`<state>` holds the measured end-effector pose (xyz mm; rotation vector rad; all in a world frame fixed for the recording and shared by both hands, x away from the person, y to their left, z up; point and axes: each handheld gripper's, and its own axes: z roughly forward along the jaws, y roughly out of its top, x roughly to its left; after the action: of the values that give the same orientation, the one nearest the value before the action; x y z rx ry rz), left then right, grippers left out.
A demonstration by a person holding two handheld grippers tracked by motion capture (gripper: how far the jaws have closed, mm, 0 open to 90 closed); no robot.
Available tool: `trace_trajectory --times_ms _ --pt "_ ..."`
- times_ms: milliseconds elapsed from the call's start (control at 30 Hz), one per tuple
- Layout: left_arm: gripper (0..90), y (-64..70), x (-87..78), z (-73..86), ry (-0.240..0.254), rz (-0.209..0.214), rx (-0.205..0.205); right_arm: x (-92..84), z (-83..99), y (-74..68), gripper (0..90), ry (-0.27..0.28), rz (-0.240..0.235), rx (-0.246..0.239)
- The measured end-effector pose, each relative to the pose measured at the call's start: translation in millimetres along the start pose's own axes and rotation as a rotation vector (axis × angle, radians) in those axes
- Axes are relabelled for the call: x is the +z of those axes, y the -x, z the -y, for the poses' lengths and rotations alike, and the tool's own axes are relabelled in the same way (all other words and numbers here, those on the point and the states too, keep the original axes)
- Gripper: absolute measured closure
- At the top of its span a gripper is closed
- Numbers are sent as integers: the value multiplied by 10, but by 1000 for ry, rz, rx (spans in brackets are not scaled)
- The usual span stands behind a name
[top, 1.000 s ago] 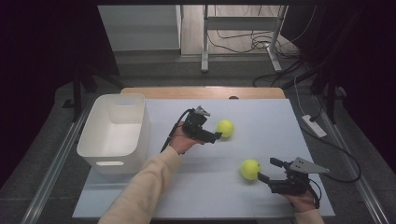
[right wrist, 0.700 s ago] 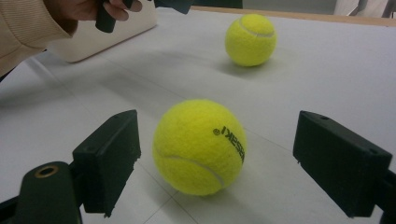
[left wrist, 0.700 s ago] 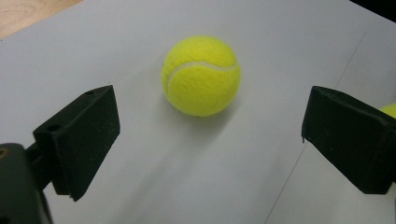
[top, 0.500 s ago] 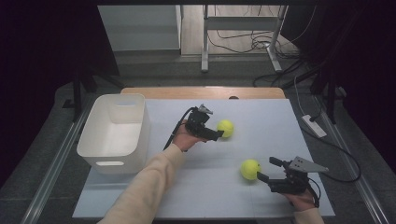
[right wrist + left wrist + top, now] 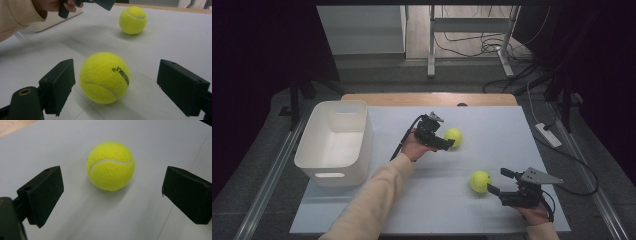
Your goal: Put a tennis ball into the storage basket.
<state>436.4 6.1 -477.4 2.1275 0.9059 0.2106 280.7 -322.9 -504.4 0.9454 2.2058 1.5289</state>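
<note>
I see the pale table [image 5: 362,210] across the middle of the high view, with a white bin [image 5: 337,142] at its left. My left gripper [image 5: 451,144] at centre is wide open, holding nothing, against the far ball [image 5: 454,136]. At lower right, my right gripper [image 5: 498,181] gapes empty beside the near ball [image 5: 480,181].

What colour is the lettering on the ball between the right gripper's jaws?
Black, printed on the yellow ball; clearest in the right gripper view.
</note>
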Motion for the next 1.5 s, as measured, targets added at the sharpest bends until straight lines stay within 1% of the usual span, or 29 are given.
trace_trajectory --times_ms 133,167,367,567,867,1133,1200,1500 --pt "48 -2 13 -2 -1 2 0 2 3 -5 150 -3 2 0" --pt "48 3 25 -8 3 9 -1 0 4 -7 150 -7 1 -2" --pt "49 31 104 -62 7 6 12 5 6 -7 150 -9 1 -3" --pt "49 45 178 -72 -8 -4 23 0 7 -1 150 -2 1 1" --pt "50 42 247 -77 -6 -3 15 3 7 -2 150 -5 2 -1" --pt "51 37 365 -70 -14 -8 13 3 8 0 150 -5 2 0" --pt "51 31 391 -67 -12 -11 5 -1 7 5 150 -6 2 0" --pt "52 2 415 -85 -10 -15 -1 4 9 7 150 -2 1 1"
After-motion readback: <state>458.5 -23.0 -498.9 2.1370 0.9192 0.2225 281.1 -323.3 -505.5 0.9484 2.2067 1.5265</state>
